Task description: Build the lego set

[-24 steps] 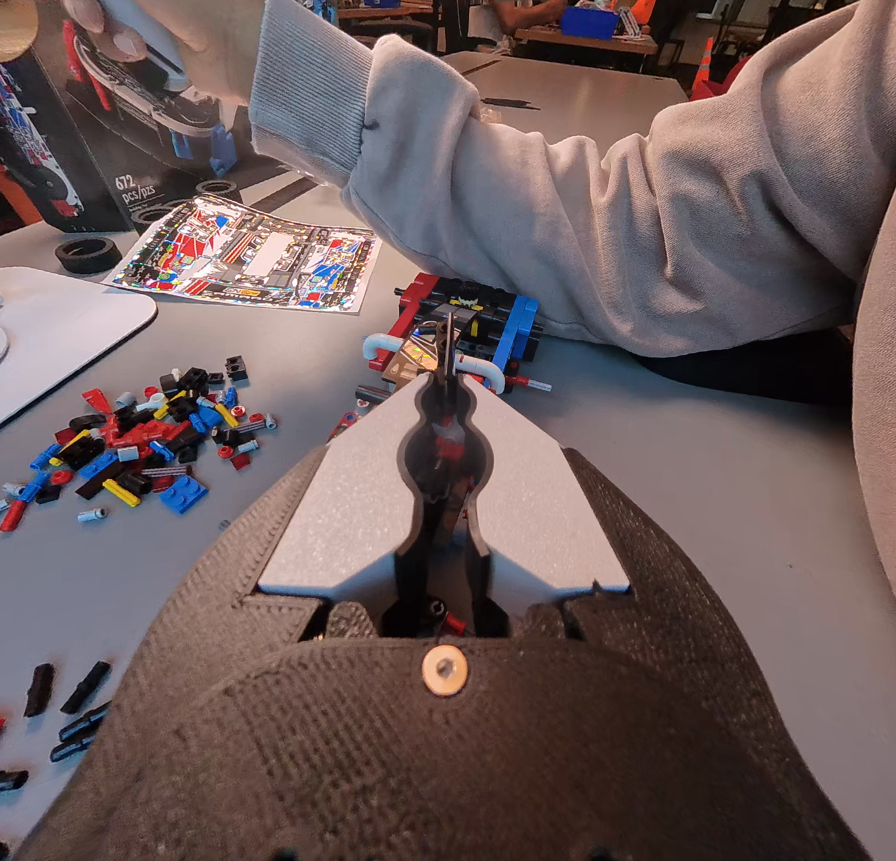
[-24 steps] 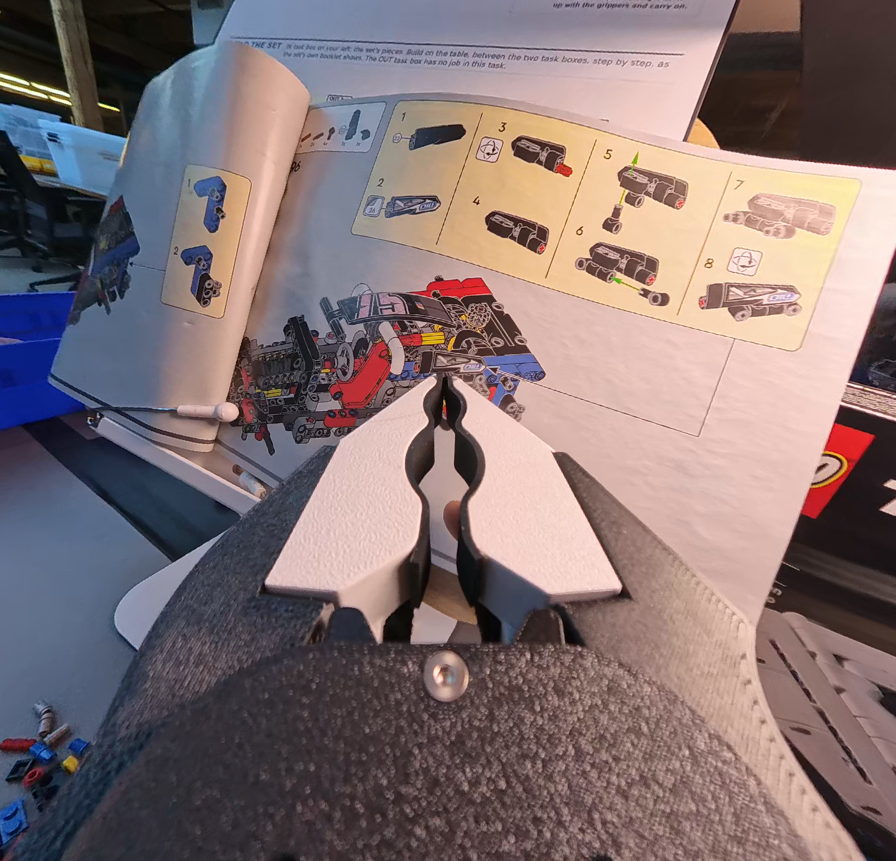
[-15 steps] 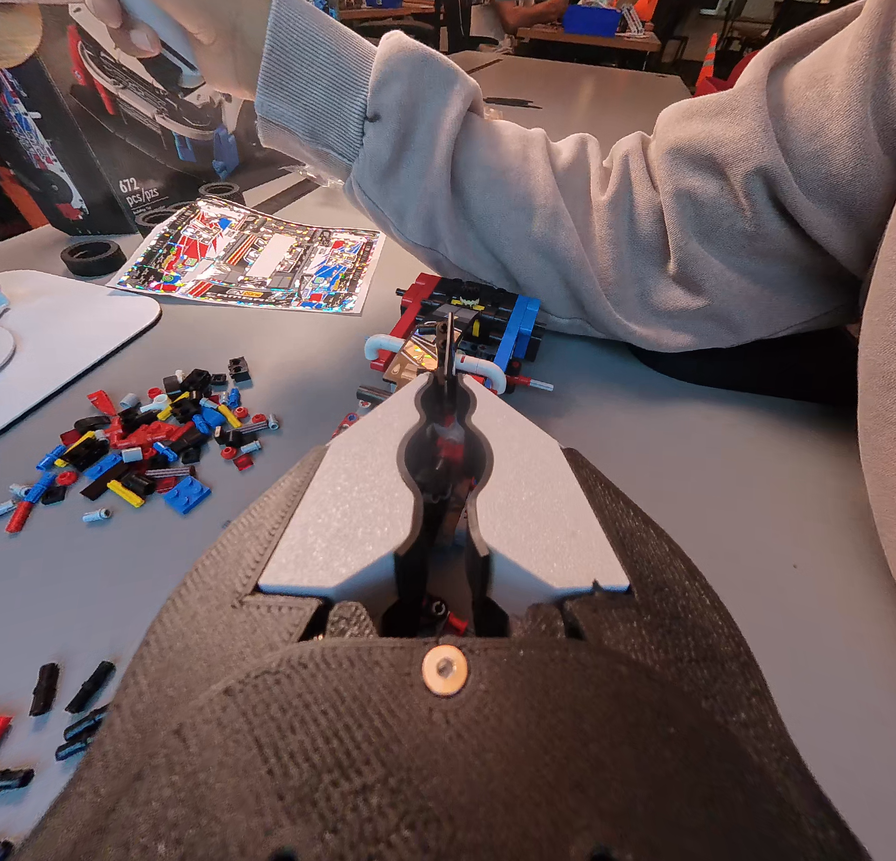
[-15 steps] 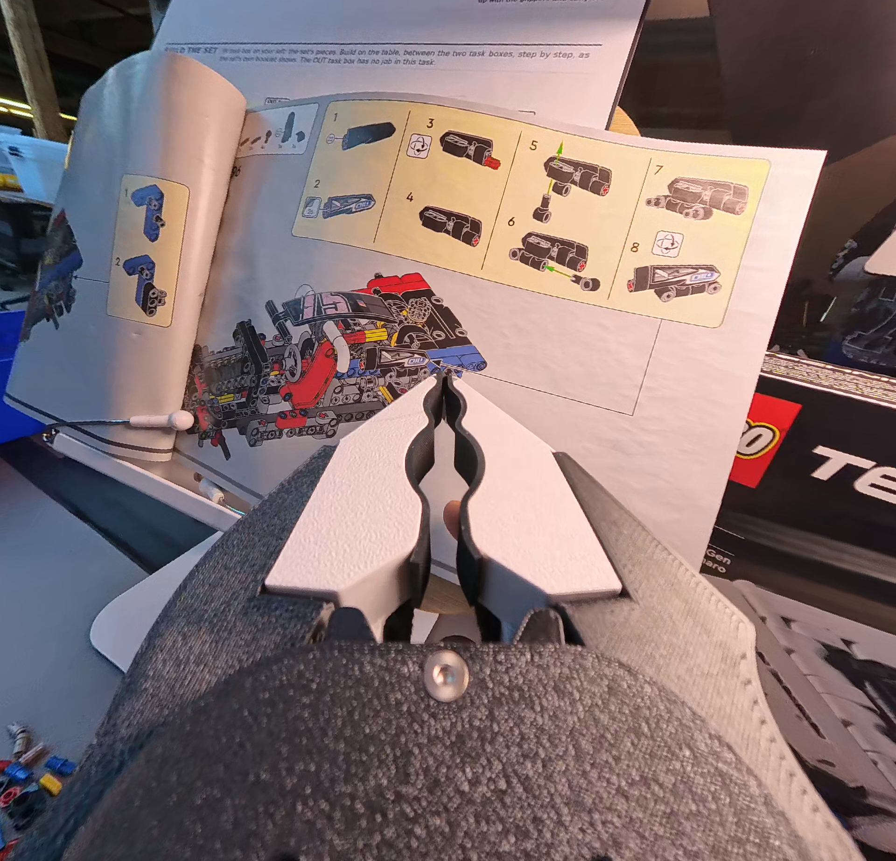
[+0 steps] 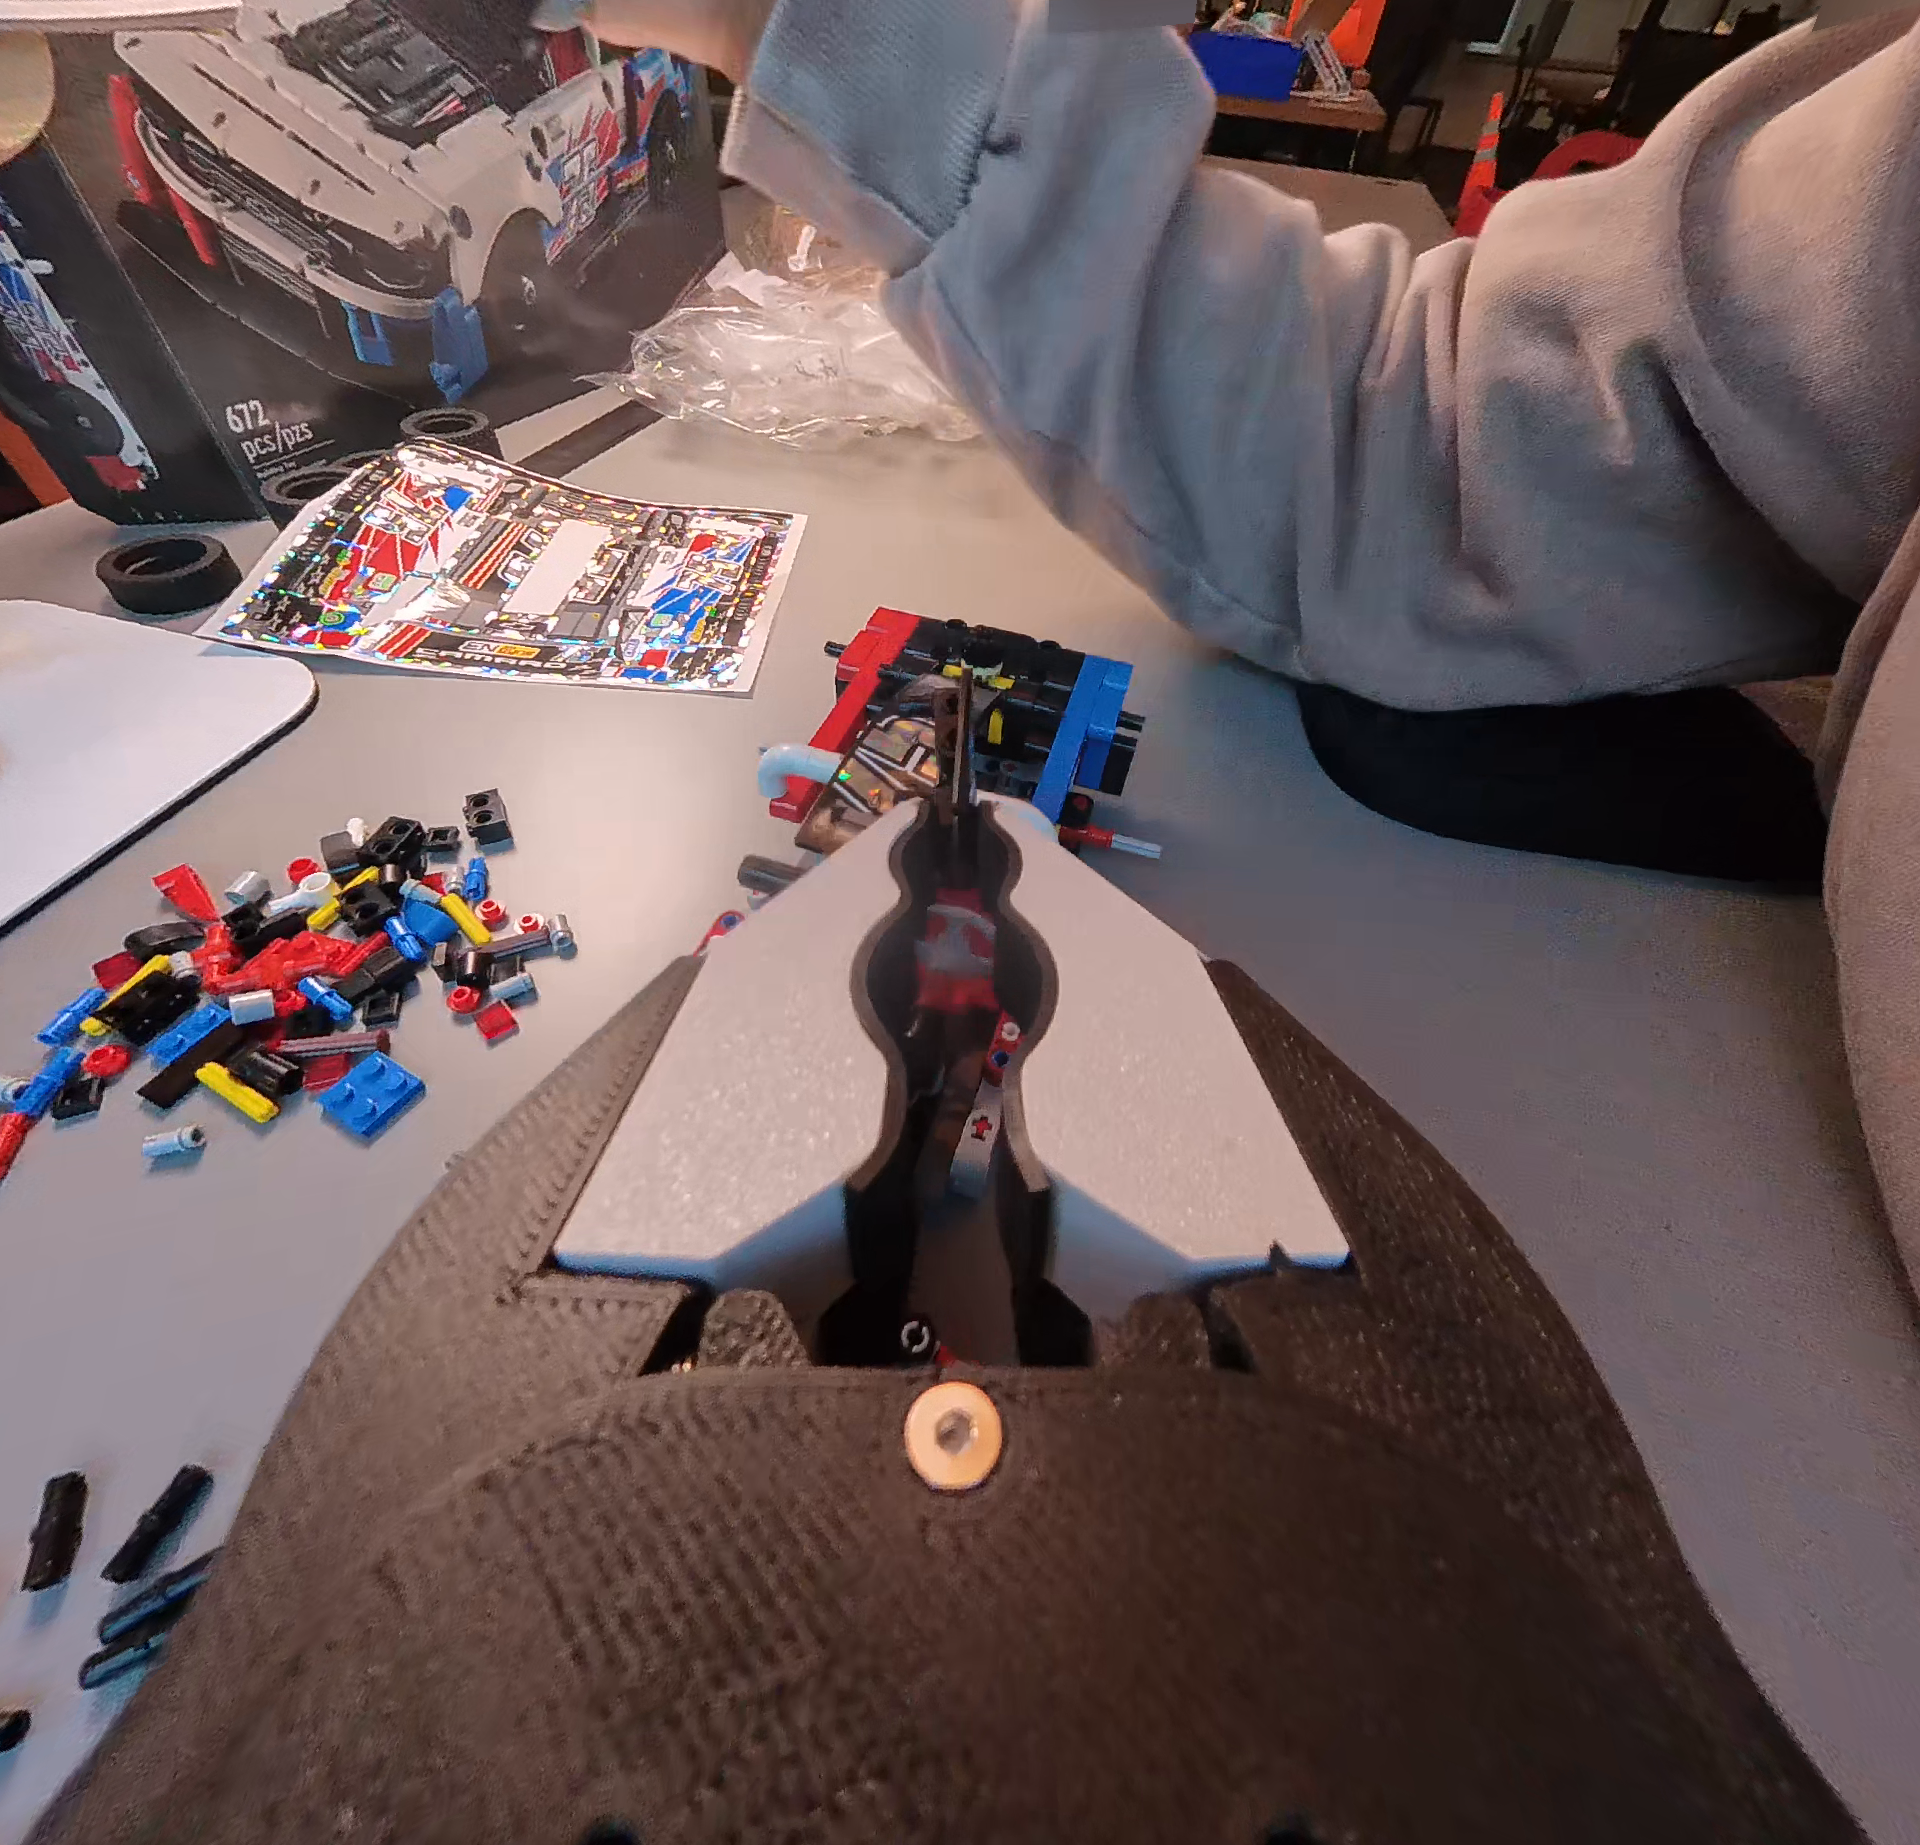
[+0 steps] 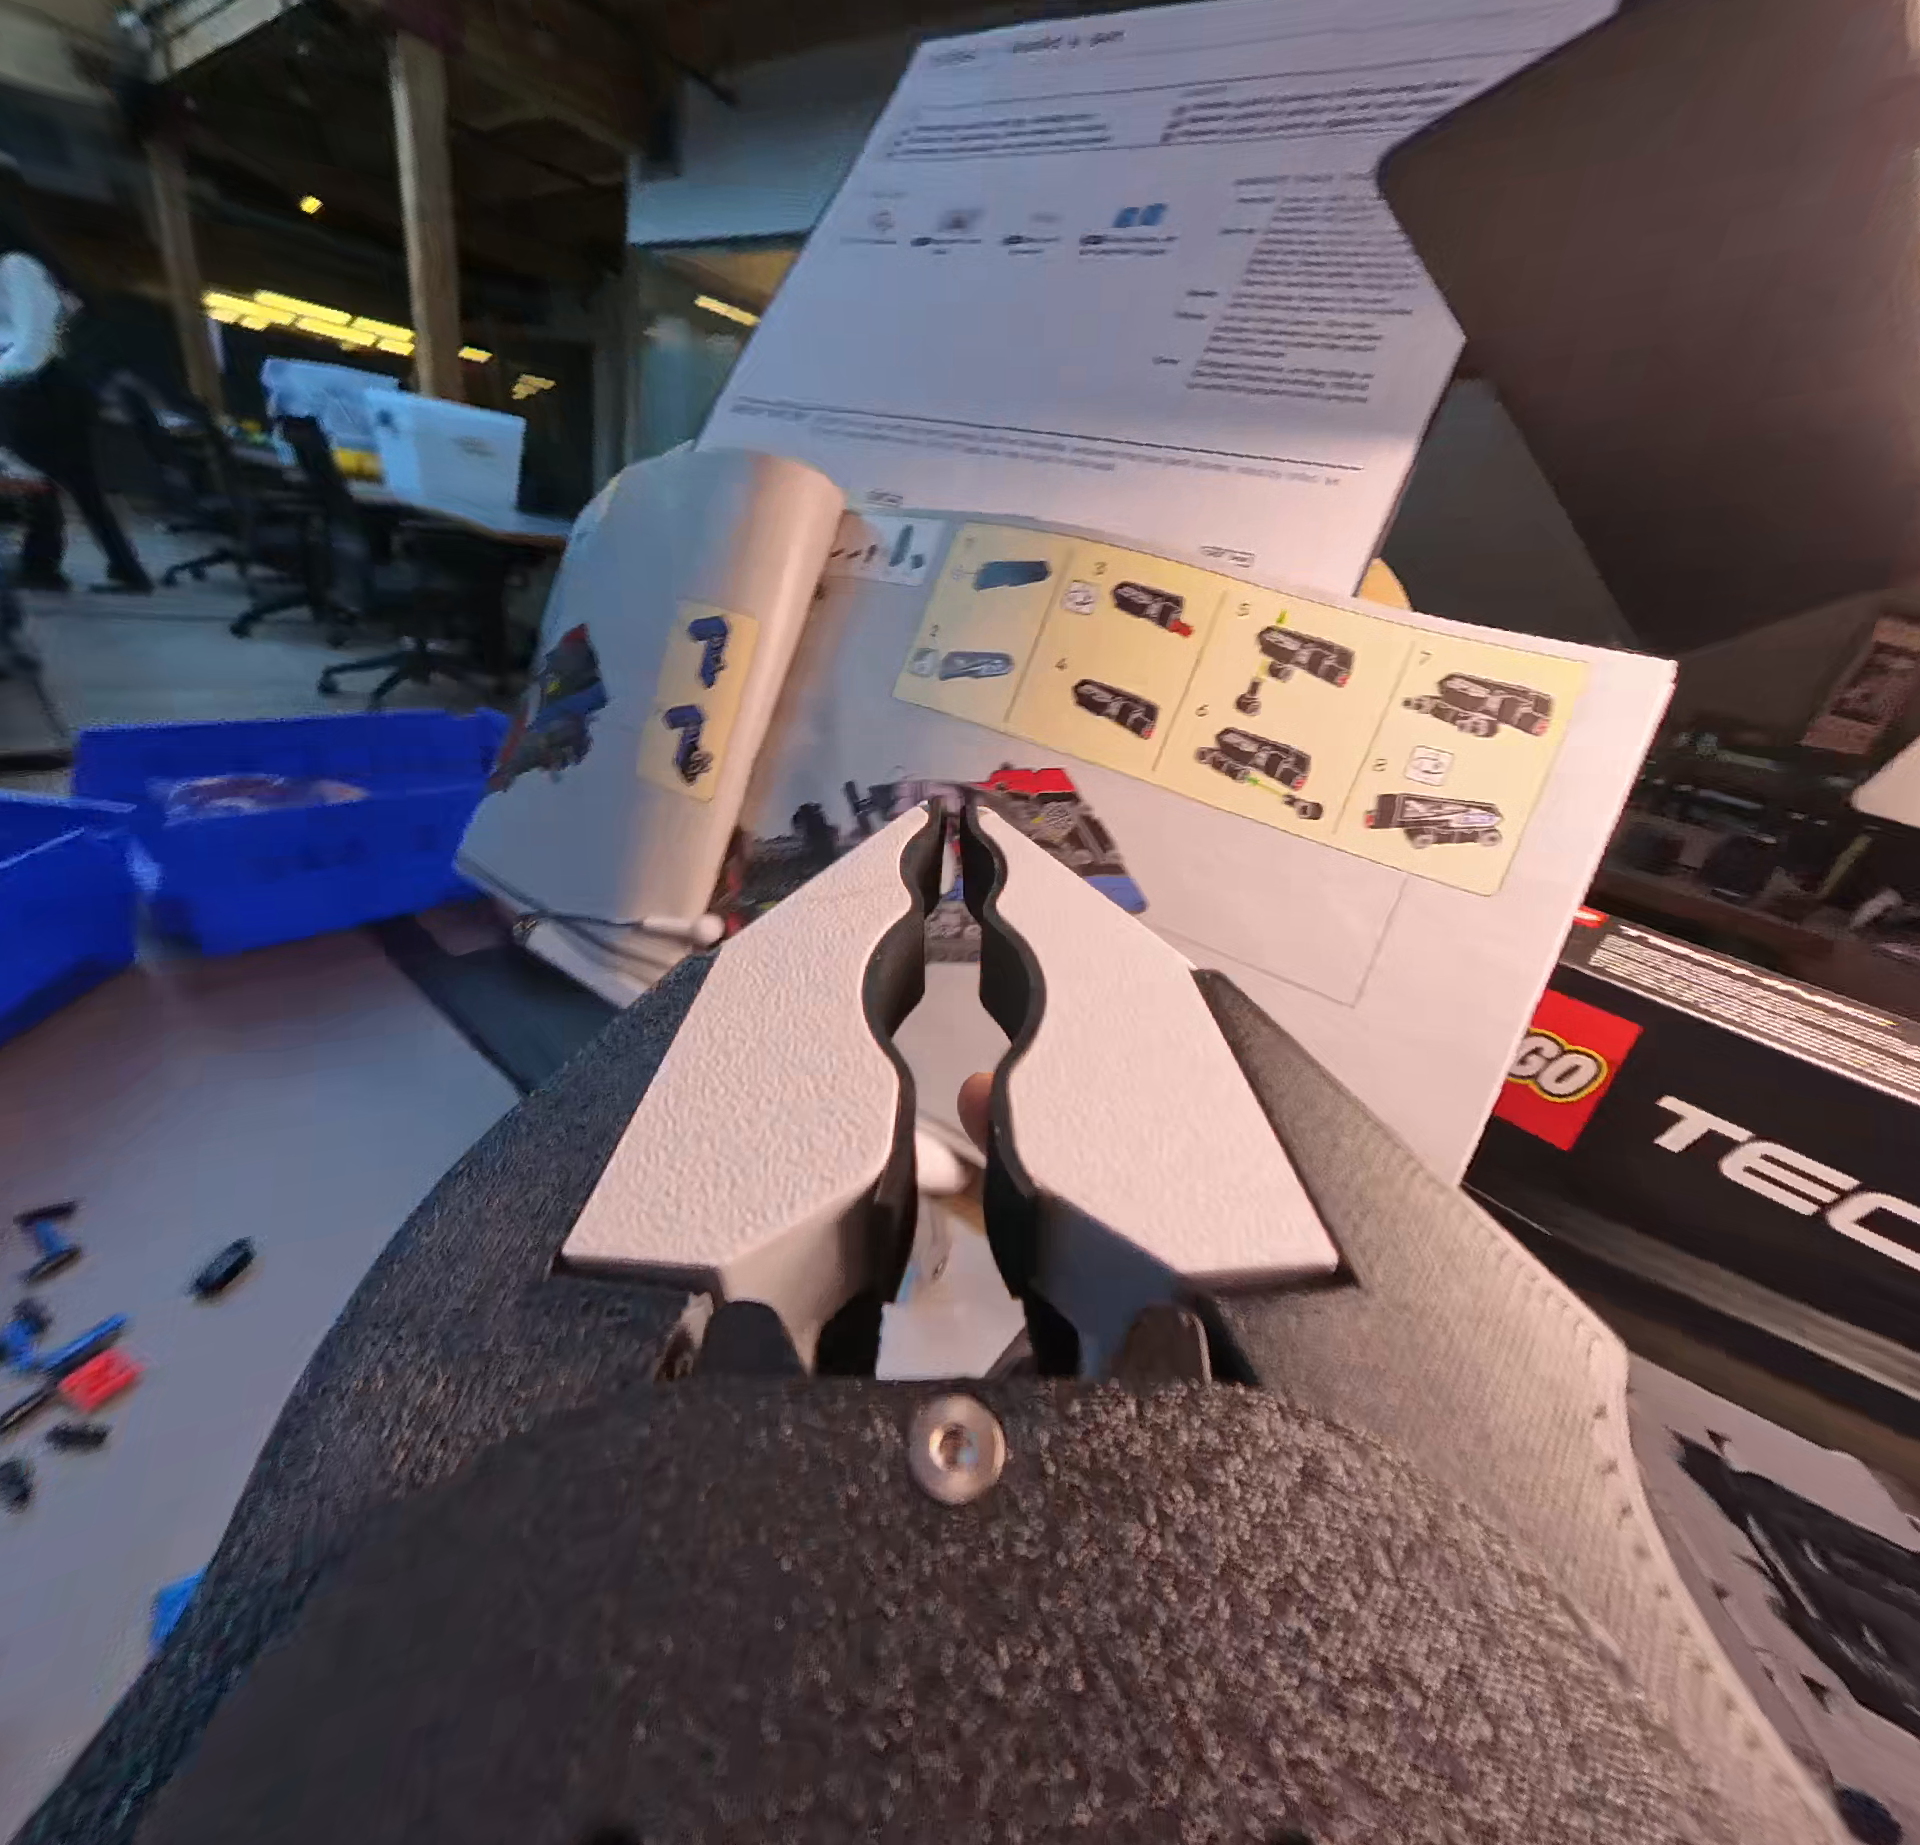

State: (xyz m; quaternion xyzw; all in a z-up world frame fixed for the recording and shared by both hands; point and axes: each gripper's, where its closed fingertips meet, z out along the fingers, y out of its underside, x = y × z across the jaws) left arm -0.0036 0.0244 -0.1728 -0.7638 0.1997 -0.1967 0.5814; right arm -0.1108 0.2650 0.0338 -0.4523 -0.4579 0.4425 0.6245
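In the left wrist view my left gripper [image 5: 957, 808] is shut on a thin black piece [image 5: 954, 730] that sticks up past its tips. It hovers just before the partly built red, black and blue lego model [image 5: 1023, 699] on the grey table. A pile of loose pieces [image 5: 291, 974] lies to the left. In the right wrist view my right gripper [image 6: 951, 821] is raised in the air, its jaws all but touching with nothing between them. It points at the open instruction booklet [image 6: 1195, 756] on a stand.
A person's grey sleeve [image 5: 1351, 393] reaches over the table behind the model. A sticker sheet [image 5: 520, 569], a tyre [image 5: 166, 571], a plastic bag [image 5: 800, 361] and the set's box [image 5: 343, 185] lie behind. Blue bins [image 6: 281, 808] stand left of the booklet, and the box [image 6: 1714, 1130] shows at its right.
The right gripper has drawn back from the booklet and swung, so more of the room and the bins show. The sleeved arm has risen, uncovering the plastic bag. The left gripper has hardly moved.
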